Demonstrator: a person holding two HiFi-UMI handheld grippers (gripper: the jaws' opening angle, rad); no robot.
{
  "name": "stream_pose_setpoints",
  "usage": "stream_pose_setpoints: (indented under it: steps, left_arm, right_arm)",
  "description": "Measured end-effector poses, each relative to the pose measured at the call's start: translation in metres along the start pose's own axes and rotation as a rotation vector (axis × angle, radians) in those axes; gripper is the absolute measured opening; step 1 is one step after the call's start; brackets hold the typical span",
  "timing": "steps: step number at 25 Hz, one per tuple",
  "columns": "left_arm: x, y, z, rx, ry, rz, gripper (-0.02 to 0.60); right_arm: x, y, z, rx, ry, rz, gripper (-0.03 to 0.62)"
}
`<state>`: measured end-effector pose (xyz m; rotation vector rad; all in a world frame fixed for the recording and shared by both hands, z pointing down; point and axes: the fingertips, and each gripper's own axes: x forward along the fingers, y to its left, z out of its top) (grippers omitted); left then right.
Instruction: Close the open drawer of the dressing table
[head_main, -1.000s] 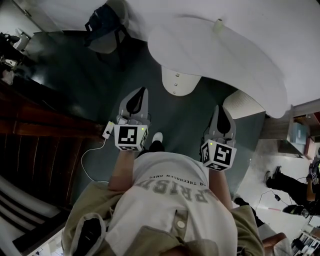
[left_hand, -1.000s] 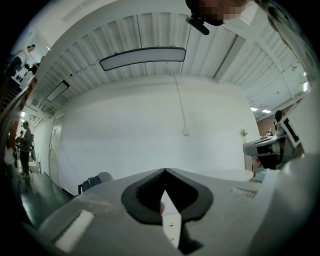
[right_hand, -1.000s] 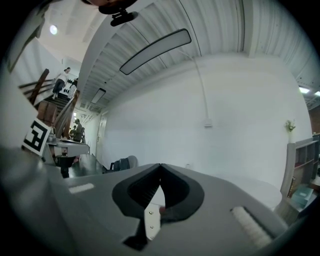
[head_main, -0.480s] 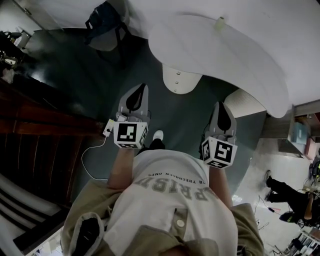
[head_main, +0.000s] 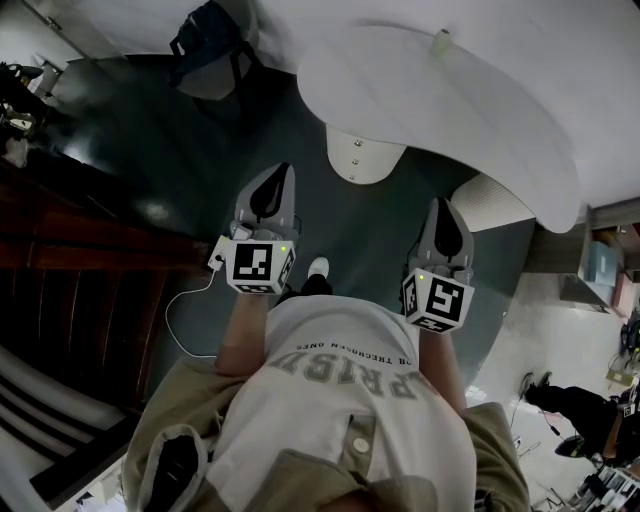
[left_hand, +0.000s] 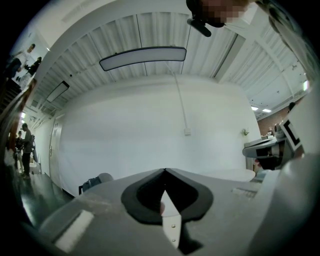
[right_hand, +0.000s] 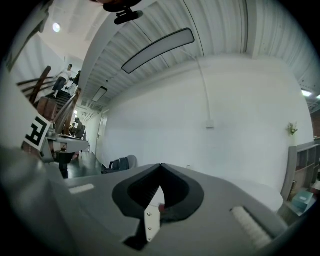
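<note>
- Dressing table (head_main: 470, 110): a white, curved top seen from above, filling the far right. A small pale object (head_main: 441, 45) stands on it towards the far side.
- Drawer (head_main: 356, 160): a rounded white front with two small studs, jutting out from under the top's near left edge above the dark floor (head_main: 180, 150).
- Left gripper (head_main: 277, 178): jaws clenched together and empty, held near the drawer, not touching it.
- Right gripper (head_main: 444, 210): jaws clenched together and empty, just left of a ribbed white rounded piece (head_main: 495, 208) under the table.

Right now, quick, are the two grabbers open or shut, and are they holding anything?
Left gripper: shut, holding nothing.
Right gripper: shut, holding nothing.
</note>
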<state>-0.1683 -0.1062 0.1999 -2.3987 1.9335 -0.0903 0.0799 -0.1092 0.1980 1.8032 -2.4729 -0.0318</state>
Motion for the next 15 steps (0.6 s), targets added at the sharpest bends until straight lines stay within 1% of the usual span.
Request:
stream_pose_setpoints:
  steps: [15]
  left_arm:
    - [0.0055, -0.0002, 0.0012, 0.012, 0.008, -0.002, 0.008]
  right_arm:
    - [0.0043, -0.0024, 0.0006, 0.004, -0.004, -0.001, 0.002]
